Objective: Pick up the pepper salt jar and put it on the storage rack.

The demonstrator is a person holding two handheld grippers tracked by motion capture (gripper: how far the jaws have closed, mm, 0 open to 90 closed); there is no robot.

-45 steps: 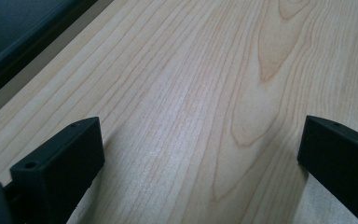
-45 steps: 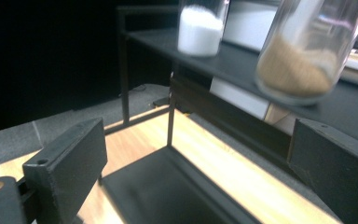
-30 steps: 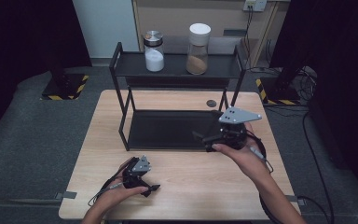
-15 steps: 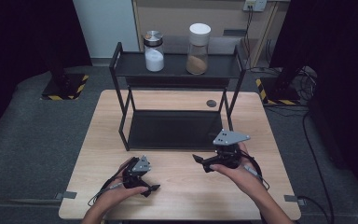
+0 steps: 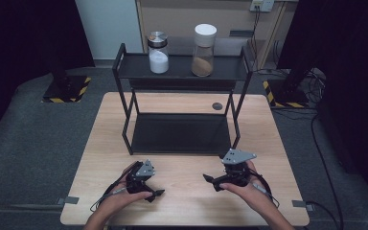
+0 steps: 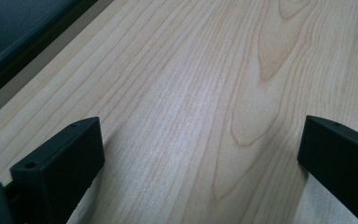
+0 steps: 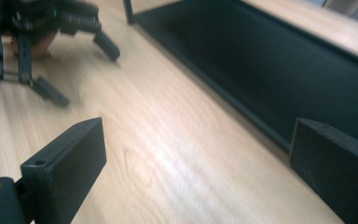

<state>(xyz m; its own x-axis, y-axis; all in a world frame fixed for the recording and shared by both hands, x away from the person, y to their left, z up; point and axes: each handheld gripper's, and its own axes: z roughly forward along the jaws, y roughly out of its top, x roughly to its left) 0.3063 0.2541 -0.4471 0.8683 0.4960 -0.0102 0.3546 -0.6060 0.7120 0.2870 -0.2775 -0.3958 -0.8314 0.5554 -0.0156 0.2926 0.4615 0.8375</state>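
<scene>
Both tongs stand wide with nothing between the jaws. The left tongs (image 5: 155, 194) and the right tongs (image 5: 211, 181) rest low on the wooden surface (image 5: 187, 201), just in front of the black rack (image 5: 179, 136). On the rack's top shelf stand a white-filled jar (image 5: 158, 52) and, beside it, a brown-filled jar (image 5: 204, 50).

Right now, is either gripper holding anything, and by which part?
Nothing is held: the left gripper and the right gripper both have open jaws over the bare table.
</scene>
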